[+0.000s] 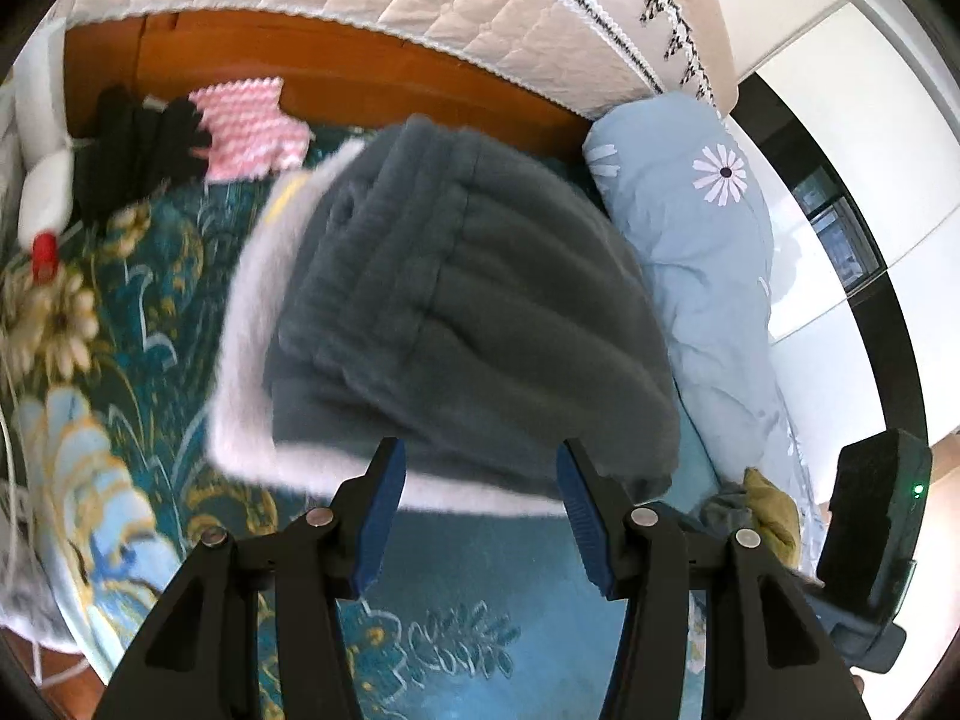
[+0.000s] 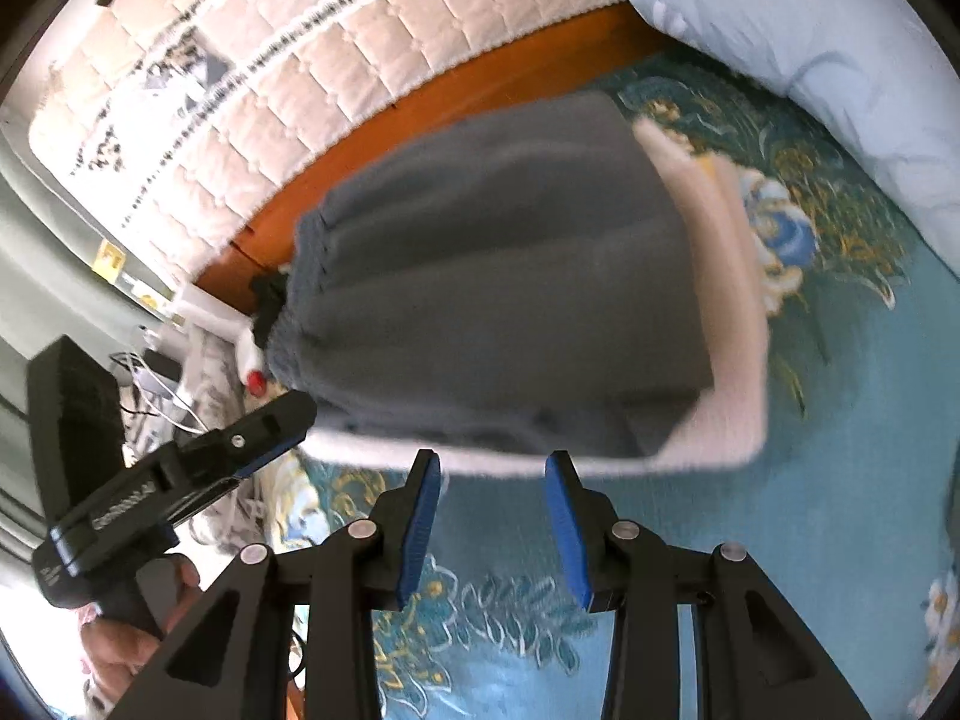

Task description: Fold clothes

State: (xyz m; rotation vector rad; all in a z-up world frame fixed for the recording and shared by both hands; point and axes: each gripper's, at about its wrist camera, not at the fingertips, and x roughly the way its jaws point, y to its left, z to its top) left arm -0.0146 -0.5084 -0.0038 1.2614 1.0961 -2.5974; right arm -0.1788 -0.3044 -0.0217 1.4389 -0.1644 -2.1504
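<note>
Folded grey garment [image 1: 468, 300] on floral bedspread [image 1: 150, 312], blue pillow [image 1: 690, 228] beside (pink cloth [image 1: 249, 126] behind). Left gripper [image 1: 480, 510] spread, empty; right gripper [image 2: 492, 516] likewise.

2 grippers [image 1: 480, 468] [image 2: 492, 480], 1 grey garment [image 1: 468, 300], 1 pillow [image 1: 708, 240].

Grey garment [image 1: 456, 300] with white lining on a teal floral bedspread [image 1: 144, 324]; pale-blue daisy pillow [image 1: 690, 228].
</note>
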